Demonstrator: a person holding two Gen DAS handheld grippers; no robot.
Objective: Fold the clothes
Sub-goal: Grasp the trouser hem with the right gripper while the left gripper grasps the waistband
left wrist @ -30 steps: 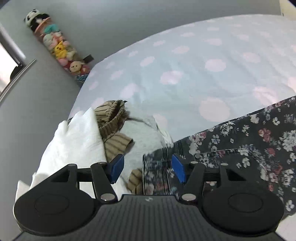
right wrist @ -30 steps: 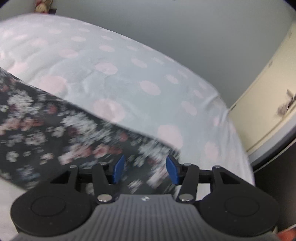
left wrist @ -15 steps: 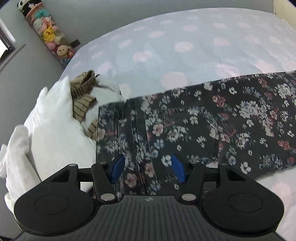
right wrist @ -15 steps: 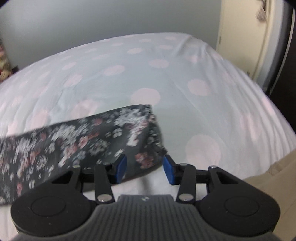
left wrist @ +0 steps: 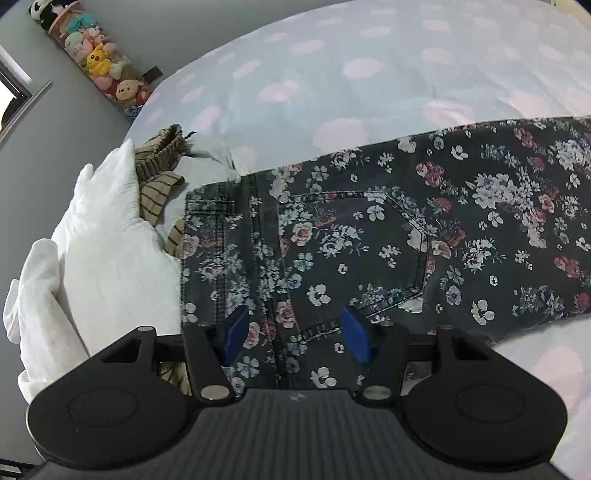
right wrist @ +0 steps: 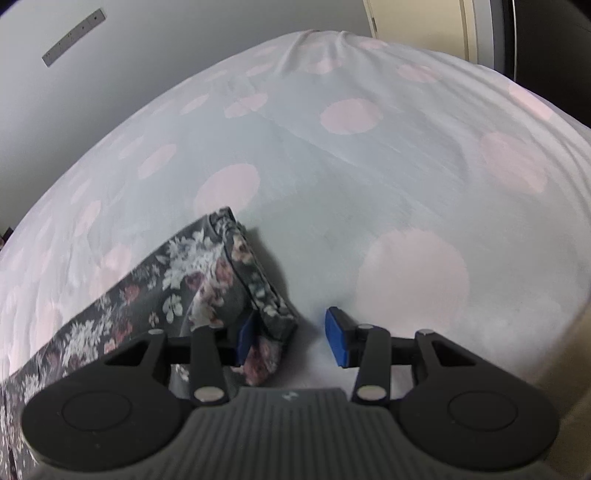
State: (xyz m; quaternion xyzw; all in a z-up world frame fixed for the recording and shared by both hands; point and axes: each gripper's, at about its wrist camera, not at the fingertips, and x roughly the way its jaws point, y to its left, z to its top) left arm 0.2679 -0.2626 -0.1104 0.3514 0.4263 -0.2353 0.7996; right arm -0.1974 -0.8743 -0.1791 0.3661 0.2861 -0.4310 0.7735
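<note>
Left-wrist view, far left: tall clear tube of stuffed toys against the grey wall; below it, heap of white textured cloth at the bed's edge, with a crumpled tan brown-striped knit garment lying just beside and partly under it. Centre to right: dark floral-print denim trousers laid flat across the pale blue bedsheet with pink dots, waistband next to the white heap, back pocket face up, leg running off to the right. Foreground: left gripper, blue pads set wide apart above the waistband area, fabric seen between and beneath them but neither pad pressing on it; nothing held. Right-wrist view, left: hem end of the same trousers, slightly rumpled, resting on the dotted sheet. Foreground: right gripper, jaws closing, hem corner lying against the left blue pad, right pad clear of the cloth over bare sheet; no grip yet made. Upper left: grey wall bearing a narrow metal strip. Upper right: cream door frame.
</note>
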